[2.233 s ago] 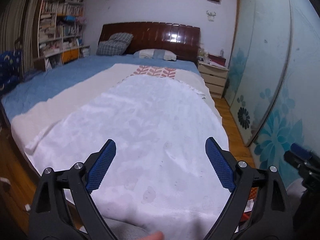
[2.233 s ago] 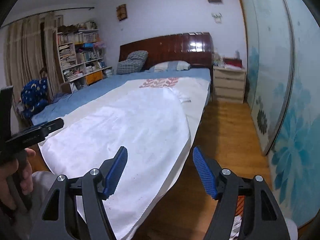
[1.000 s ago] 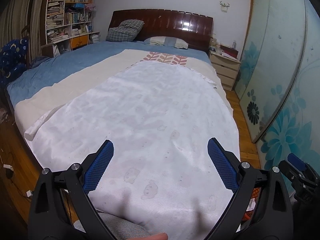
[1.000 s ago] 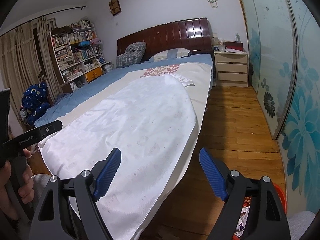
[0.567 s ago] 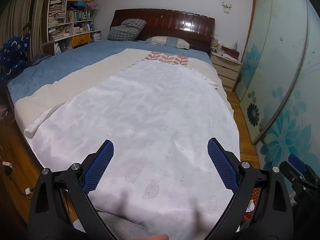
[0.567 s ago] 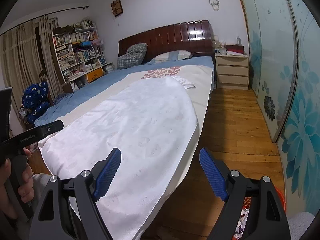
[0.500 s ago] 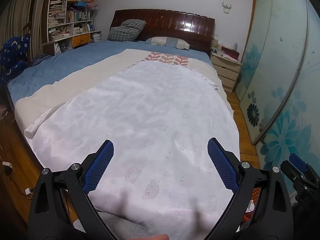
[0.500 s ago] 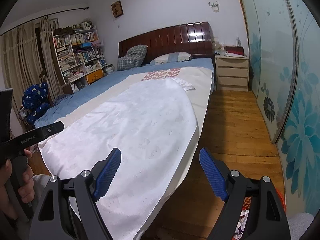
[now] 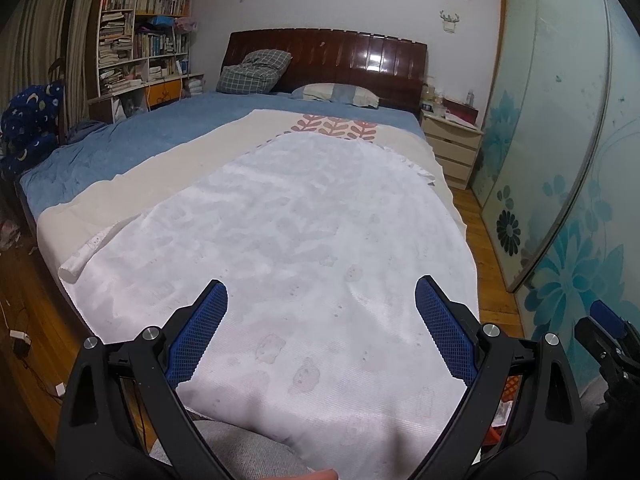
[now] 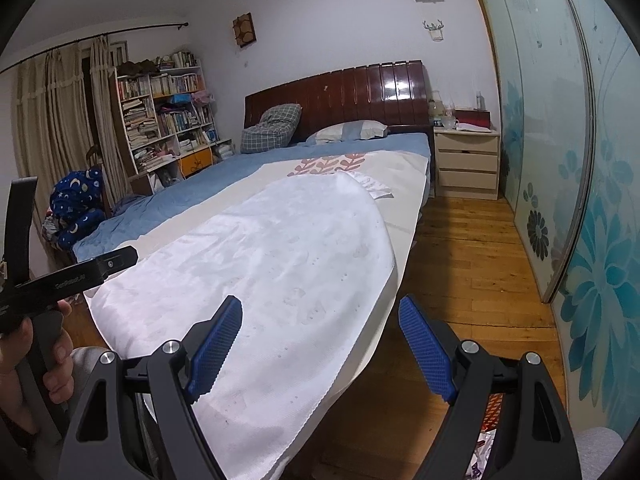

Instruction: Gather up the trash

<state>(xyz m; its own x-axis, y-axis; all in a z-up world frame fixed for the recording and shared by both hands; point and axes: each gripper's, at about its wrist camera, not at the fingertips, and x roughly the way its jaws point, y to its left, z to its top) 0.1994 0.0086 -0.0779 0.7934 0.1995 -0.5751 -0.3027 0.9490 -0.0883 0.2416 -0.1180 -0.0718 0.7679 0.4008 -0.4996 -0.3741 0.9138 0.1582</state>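
grippers (image 9: 320, 316) unmoved, jaws equally wide.

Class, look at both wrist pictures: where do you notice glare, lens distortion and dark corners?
Left wrist view: a bright glare patch sits on the glossy headboard; the sliding door bows into a curve; the corners go black. Right wrist view: the same glare on the headboard; the curtain rod bends; the dark rim crowds the edges.

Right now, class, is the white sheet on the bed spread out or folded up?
Spread out. The white sheet lies flat along the bed, reaching from near the pillow to the foot and hanging over the edge.
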